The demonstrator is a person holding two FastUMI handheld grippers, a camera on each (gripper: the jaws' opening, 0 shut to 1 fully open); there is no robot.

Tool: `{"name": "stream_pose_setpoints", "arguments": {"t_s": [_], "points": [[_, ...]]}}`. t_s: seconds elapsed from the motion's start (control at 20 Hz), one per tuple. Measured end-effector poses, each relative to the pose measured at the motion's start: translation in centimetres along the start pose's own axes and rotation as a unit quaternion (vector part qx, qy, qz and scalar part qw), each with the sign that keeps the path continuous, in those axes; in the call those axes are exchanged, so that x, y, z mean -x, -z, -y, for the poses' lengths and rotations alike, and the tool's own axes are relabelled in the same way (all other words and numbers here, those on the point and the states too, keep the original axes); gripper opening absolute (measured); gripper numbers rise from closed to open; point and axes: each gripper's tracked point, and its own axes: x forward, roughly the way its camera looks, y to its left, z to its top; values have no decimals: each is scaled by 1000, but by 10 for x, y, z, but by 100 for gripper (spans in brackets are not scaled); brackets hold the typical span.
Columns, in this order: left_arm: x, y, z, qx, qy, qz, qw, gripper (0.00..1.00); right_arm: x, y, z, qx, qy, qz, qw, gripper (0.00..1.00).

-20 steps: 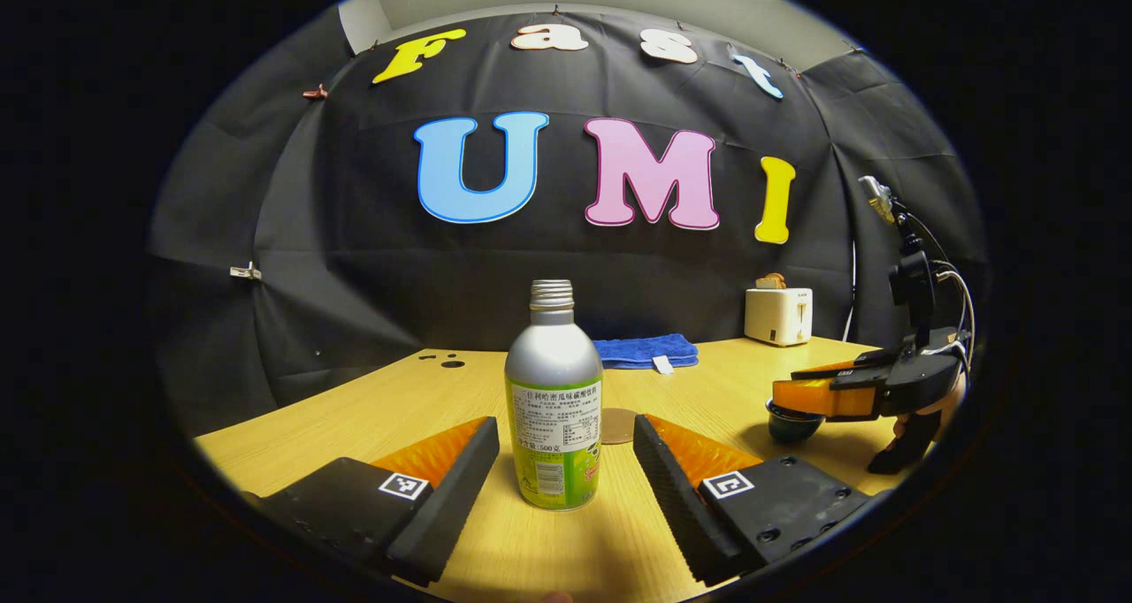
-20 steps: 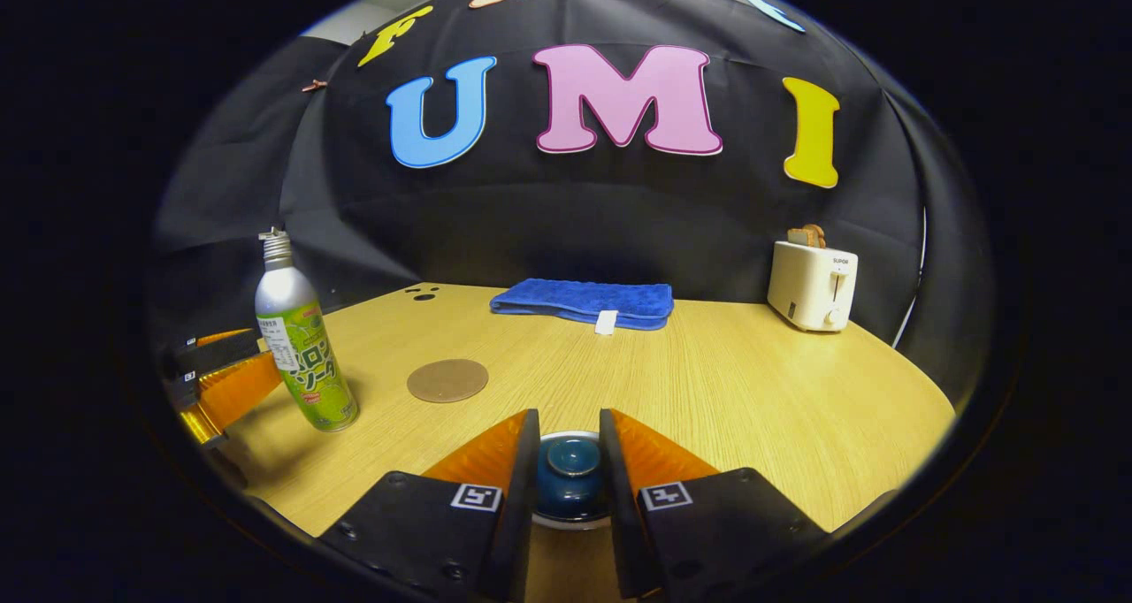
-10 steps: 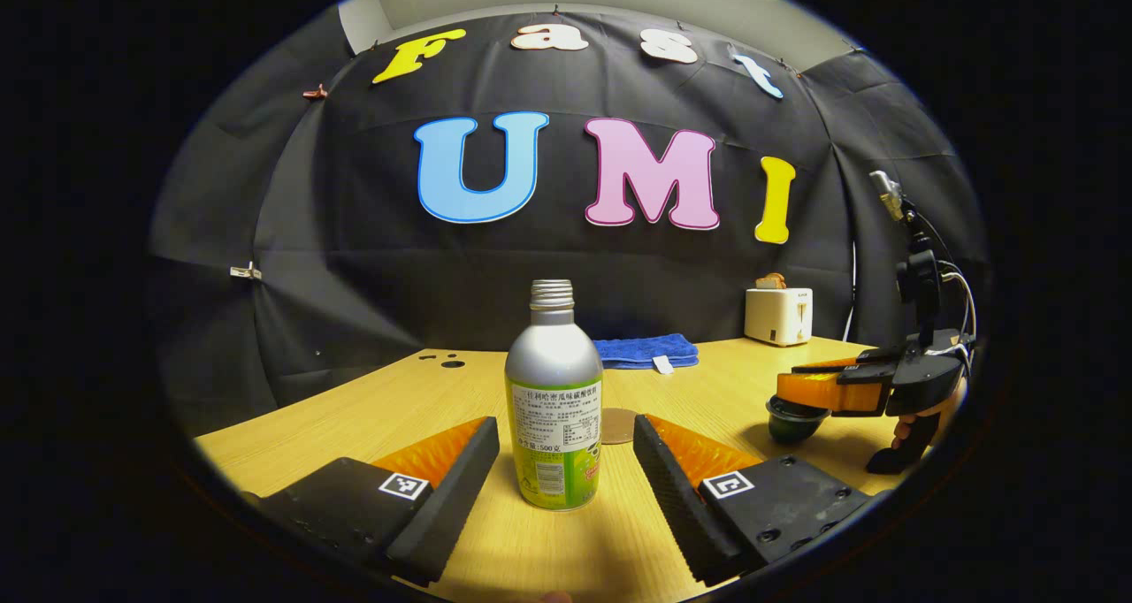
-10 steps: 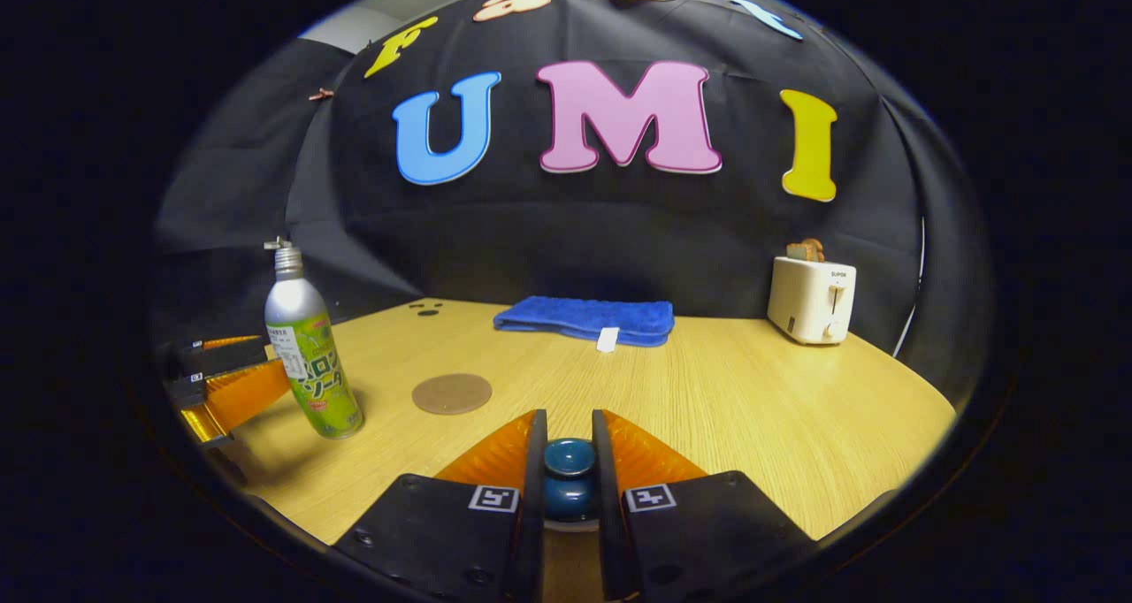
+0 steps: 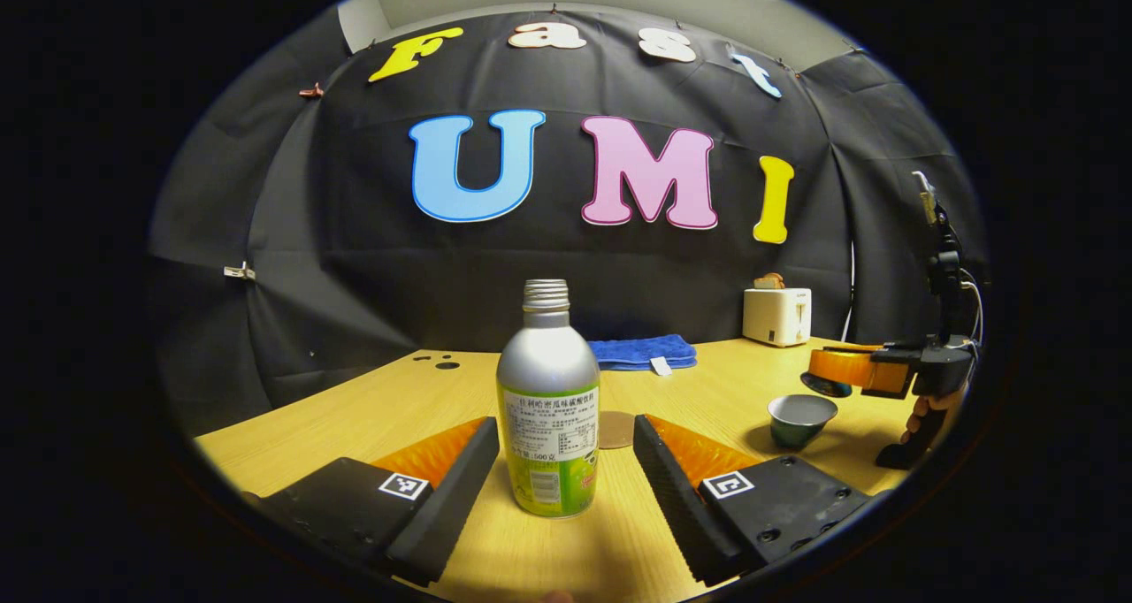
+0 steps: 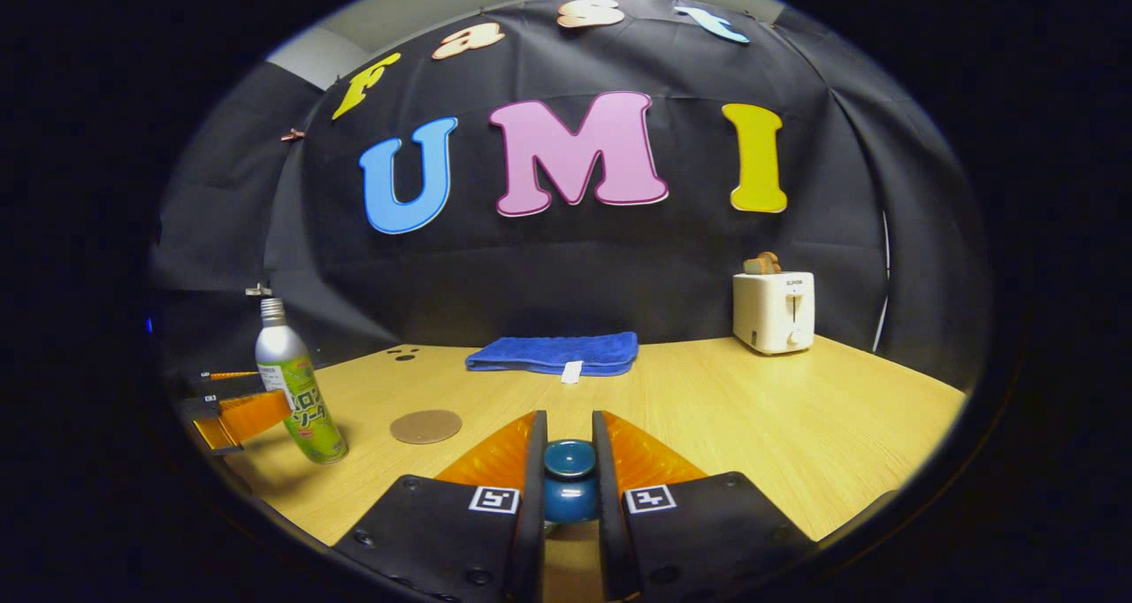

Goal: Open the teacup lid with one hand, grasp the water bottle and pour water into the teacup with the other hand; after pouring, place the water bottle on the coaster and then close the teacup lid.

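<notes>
Right gripper (image 6: 569, 488) fingers hide lid (image 6: 569, 479) sides and rim. Bottle (image 5: 548, 404) covers coaster (image 5: 616, 428) left part; bottle label print too small to tell. Cup (image 5: 799, 418) contents not visible. In right gripper view, left gripper (image 6: 232, 406) cut off at edge.

dim booth; sharp focus; edges fisheye-bent

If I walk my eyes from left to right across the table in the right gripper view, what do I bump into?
Water bottle → coaster → blue towel → toaster.
</notes>
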Motion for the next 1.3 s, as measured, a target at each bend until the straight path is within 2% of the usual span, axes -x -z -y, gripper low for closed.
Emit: {"name": "stream_pose_setpoints", "arguments": {"t_s": [0.2, 0.4, 0.65, 0.7, 0.8, 0.95, 1.05, 1.15, 1.3], "points": [[-20, -1, -6, 1, -12, 0, 1000, 96, 3, -3, 35, 39, 33, 4, 999, 29], [-41, 0, -7, 0, -10, 0, 1000, 96, 2, -7, 54, 38, 51, 14, 998, 28], [-63, -1, -6, 0, -5, 0, 1000, 96, -1, -8, 59, 39, 57, 15, 997, 29], [-65, -1, -7, 1, -7, -1, 1000, 94, 0, -7, 58, 39, 56, 13, 998, 29], [-66, -1, -5, 1, -4, -1, 1000, 82, -1, -7, 55, 39, 46, 13, 998, 29], [-66, -1, 1, 0, 9, -1, 1000, 82, -1, -6, 55, 39, 44, 13, 998, 29], [-67, -2, 10, -30, 20, 1, 999, 81, -2, -7, 56, 39, 39, 12, 998, 29], [-69, -9, 20, -93, 26, 6, 995, 81, -2, -8, 67, 39, 46, 13, 998, 29], [-71, -19, 40, -189, 46, 19, 981, 81, 1, -9, 81, 38, 55, 13, 998, 29]]}}
